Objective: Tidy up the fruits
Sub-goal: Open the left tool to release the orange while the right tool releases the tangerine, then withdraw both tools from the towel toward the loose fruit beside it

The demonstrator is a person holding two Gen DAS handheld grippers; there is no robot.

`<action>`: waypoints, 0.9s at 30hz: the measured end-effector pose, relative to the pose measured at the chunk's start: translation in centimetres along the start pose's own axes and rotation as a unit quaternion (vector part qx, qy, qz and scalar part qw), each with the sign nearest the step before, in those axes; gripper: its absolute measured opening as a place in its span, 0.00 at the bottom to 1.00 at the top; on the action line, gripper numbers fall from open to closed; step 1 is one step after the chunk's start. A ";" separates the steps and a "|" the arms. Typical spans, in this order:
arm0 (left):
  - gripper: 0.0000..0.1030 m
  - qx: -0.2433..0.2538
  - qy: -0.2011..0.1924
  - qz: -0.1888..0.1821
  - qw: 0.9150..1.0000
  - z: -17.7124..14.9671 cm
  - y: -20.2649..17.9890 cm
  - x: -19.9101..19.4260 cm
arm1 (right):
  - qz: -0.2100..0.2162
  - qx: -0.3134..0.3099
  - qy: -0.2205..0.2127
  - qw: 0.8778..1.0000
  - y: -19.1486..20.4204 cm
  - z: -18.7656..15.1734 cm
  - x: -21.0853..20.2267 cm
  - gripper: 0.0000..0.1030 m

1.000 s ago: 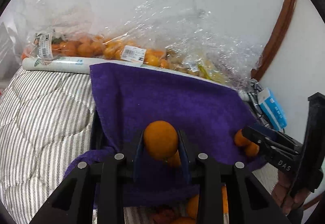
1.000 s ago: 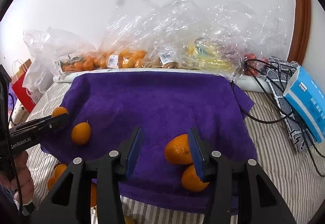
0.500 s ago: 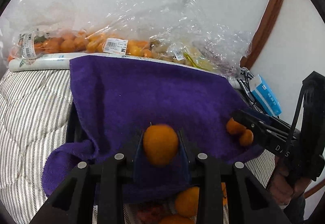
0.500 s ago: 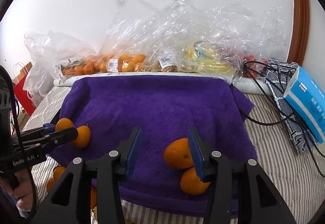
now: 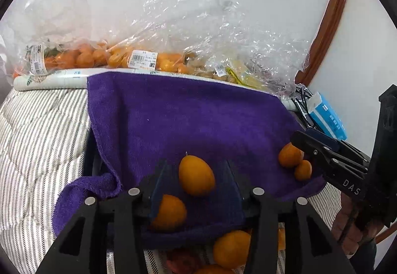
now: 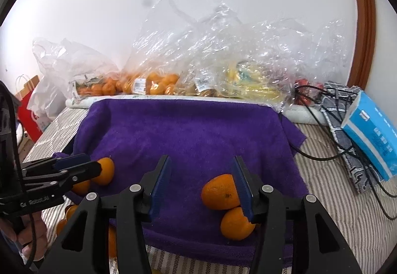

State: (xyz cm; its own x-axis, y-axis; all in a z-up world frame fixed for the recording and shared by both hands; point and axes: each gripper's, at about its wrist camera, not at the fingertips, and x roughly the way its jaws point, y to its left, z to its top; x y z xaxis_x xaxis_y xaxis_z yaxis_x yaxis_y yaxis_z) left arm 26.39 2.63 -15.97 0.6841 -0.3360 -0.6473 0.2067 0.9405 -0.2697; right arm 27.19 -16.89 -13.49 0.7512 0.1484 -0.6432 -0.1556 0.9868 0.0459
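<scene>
Two wrist fisheyes, angled down over a bed

Each looks forward along its own fingers, close above the purple towel's [image 5: 198,115] near edge, facing the far wall. The left view sits left, the right view right; both share the towel [image 6: 188,130], the bagged fruit [image 5: 139,60] and the blue box [image 6: 369,135].

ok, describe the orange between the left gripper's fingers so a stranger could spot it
Start at the purple towel spread over the striped bedding. Near its front edge, the left gripper is opening around an egg-shaped orange. It lies farther up the towel than the rounder orange beside it.
</scene>
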 end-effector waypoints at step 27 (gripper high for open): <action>0.47 -0.007 -0.047 0.087 0.995 -1.2 -0.9 -12.5 | 0.011 0.039 -0.002 0.999 -0.1 -1.0 -13.9 0.52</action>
State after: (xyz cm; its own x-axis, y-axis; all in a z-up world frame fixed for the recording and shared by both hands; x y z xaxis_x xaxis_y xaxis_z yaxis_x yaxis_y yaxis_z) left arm 16.80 5.96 -8.47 0.7710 -0.1612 -0.6160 0.0702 0.9830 -0.1695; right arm 16.12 -19.15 -5.29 0.7505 0.1697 -0.6387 -0.1212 0.9854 0.1194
